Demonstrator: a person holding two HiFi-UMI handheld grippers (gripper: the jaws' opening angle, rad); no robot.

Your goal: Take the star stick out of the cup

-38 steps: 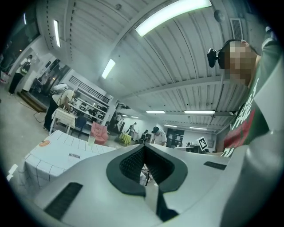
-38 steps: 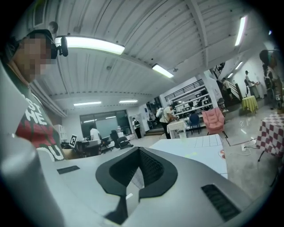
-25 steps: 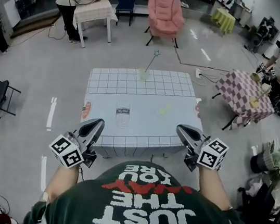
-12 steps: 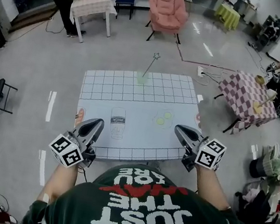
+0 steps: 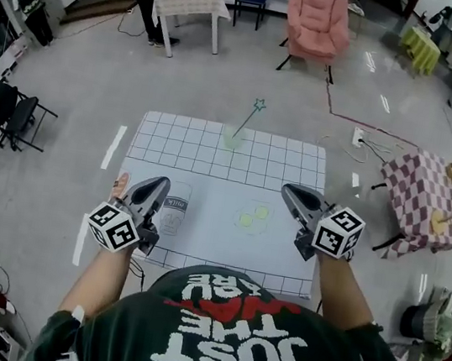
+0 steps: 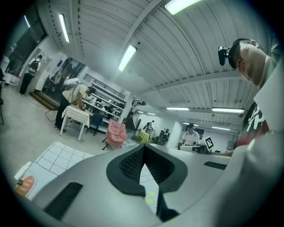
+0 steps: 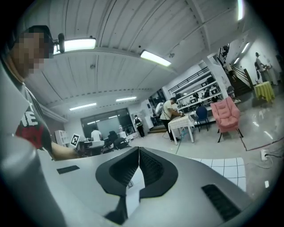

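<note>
The left tool (image 5: 157, 184), grey with black ribbed pads, has its jaws closed together on nothing and hangs over the near-left part of the table (image 5: 215, 246), its tip just inside the left edge. The right tool (image 5: 289, 191), of the same build, is likewise closed and empty over the near-right part, inside the right edge. The table is a rectangle under a white cloth with gridded bands along its far and near sides. At the middle of the far edge stands a small translucent pale green cup (image 5: 232, 140). The thin green star stick (image 5: 248, 121) leans out of it up and to the right, its star outline showing past that edge over the floor. Both tools are well apart from the cup; between them and it lies flat cloth printed with a milk bottle (image 5: 174, 207) and two pale green circles (image 5: 253, 216). Grey floor (image 5: 69, 151) borders the table left, far and right, with a pink-checked side table (image 5: 424, 194) off right and black chairs (image 5: 11, 112) off left.
</note>
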